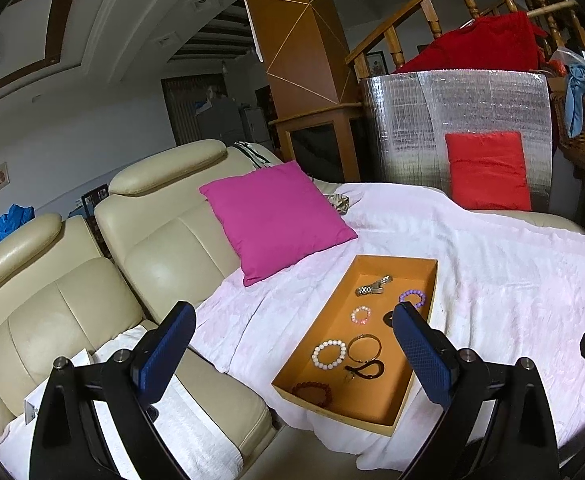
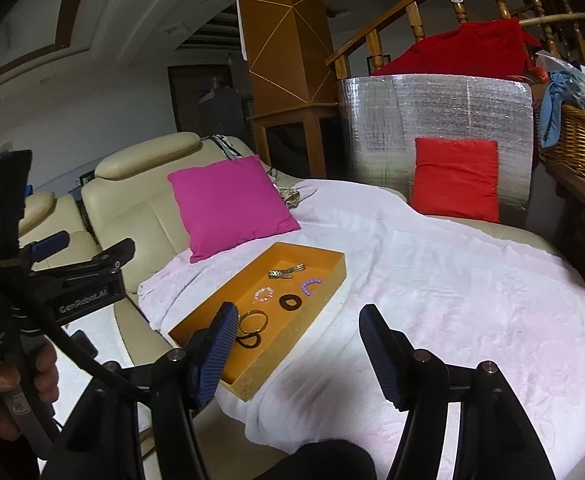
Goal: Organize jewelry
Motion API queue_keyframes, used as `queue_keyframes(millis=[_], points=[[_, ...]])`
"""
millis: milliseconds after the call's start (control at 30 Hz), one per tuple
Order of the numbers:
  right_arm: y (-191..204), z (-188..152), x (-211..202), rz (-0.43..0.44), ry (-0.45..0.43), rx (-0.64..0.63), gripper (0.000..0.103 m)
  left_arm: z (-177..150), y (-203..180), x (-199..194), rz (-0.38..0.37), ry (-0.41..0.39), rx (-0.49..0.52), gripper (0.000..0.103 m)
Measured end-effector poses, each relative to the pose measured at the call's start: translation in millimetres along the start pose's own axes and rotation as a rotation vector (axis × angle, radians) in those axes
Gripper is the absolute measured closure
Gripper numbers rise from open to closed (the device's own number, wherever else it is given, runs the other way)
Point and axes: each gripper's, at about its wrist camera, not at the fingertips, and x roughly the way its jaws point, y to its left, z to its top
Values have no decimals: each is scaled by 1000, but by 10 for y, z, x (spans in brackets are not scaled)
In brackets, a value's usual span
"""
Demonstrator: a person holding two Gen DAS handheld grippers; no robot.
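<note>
Bracelets are lying in the shallow orange cardboard tray [image 1: 428, 280]; both blue-padded grippers, left [image 1: 292, 344] and right [image 2: 298, 344], are hovering spread apart, empty.

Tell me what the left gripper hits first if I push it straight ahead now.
Likely the orange tray: the open left gripper points at its near half, around the white bead bracelet and gold bangle. Depth is unclear.

left gripper [image 1: 292, 344]: jaws wide, empty | right gripper [image 2: 298, 344]: jaws apart, empty
</note>
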Motion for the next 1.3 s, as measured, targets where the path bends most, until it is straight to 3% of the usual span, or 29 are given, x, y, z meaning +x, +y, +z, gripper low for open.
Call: queue_keyframes(millis=[433, 1300], points=[[18, 21, -36, -5, -10, 21, 34, -92, 36, 104, 13, 33, 14, 4], [228, -52, 163, -8, 60, -2, 34, -214, 187, 211, 11, 60, -20, 4]])
